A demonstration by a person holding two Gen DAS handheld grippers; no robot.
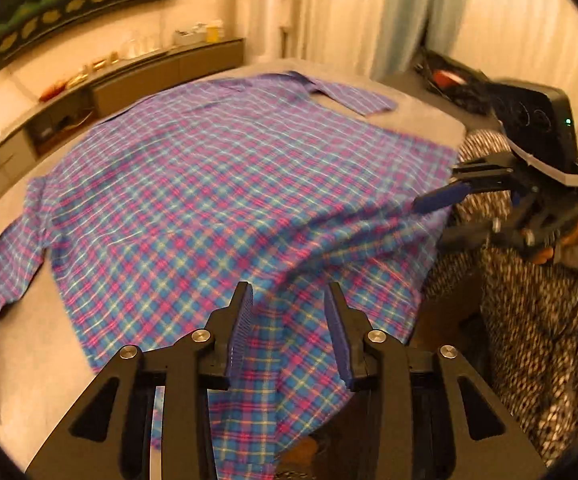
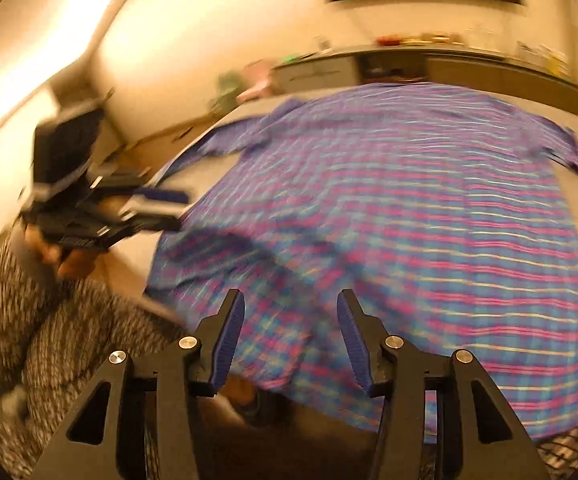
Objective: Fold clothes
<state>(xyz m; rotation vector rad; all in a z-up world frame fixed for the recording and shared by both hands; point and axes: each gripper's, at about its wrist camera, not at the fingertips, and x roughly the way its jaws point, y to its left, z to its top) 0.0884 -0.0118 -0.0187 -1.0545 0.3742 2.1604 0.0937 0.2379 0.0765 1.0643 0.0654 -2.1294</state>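
Observation:
A blue, pink and yellow plaid shirt lies spread flat on a grey table, one sleeve trailing at the left and the collar at the far side. Its near hem hangs over the table's front edge. My left gripper is open over that hem, with a ridge of cloth lying loose between its fingers. In the blurred right wrist view, my right gripper is open above the near edge of the shirt, nothing pinched. Each gripper also shows in the other's view: the right gripper at the shirt's right corner, the left gripper at its left edge.
The person's legs in speckled black-and-white trousers are close against the table's front right. A long low sideboard with small items runs along the far wall under a dark picture. Curtains hang behind, and a dark open case lies at the far right.

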